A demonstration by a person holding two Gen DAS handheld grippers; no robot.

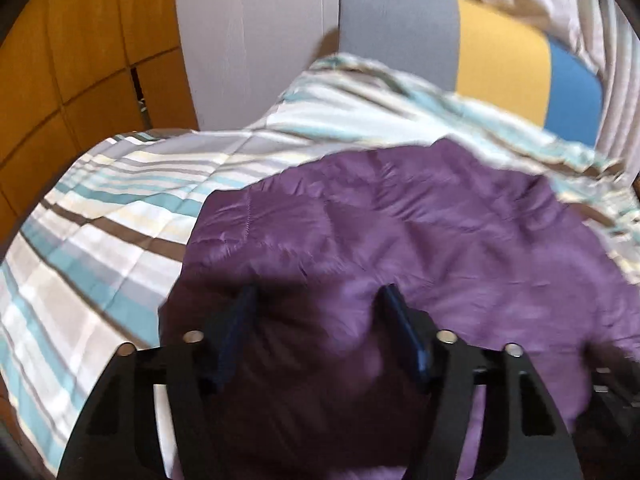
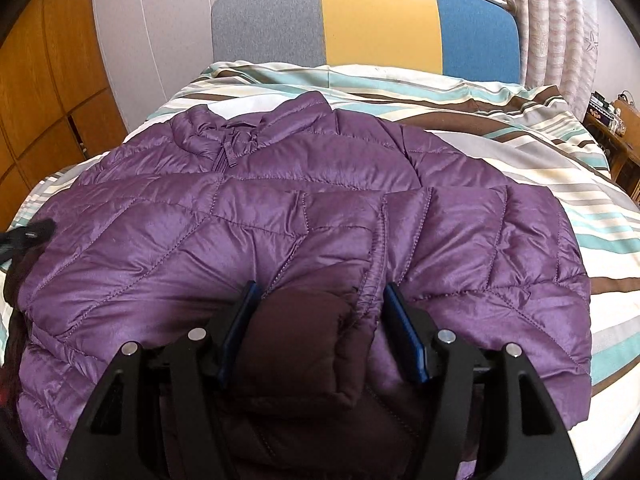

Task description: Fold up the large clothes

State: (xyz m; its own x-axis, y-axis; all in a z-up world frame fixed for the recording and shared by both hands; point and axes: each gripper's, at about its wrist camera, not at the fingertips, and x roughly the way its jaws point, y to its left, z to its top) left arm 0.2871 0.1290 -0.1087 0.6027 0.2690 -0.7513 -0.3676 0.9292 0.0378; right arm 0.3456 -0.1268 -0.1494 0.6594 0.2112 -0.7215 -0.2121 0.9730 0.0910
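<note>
A purple quilted puffer jacket (image 2: 200,232) lies spread on the bed with its collar toward the headboard. In the right wrist view my right gripper (image 2: 320,290) is at the near hem. Its blue pads press on a thick folded bunch of the jacket, dark lining on the left and a stitched edge on the right. The left wrist view is blurred. There the jacket (image 1: 420,220) fills the gap of my left gripper (image 1: 318,292), and a bulge of fabric sits tight between both fingers. A black part at the right view's left edge (image 2: 28,236) touches the jacket's side.
The jacket rests on a striped duvet (image 2: 540,160) in teal, brown and cream. A grey, yellow and blue headboard (image 2: 380,20) stands behind. Wooden cabinet doors (image 1: 80,60) are on the left, a curtain (image 2: 560,20) and a cluttered side table (image 2: 616,120) on the right.
</note>
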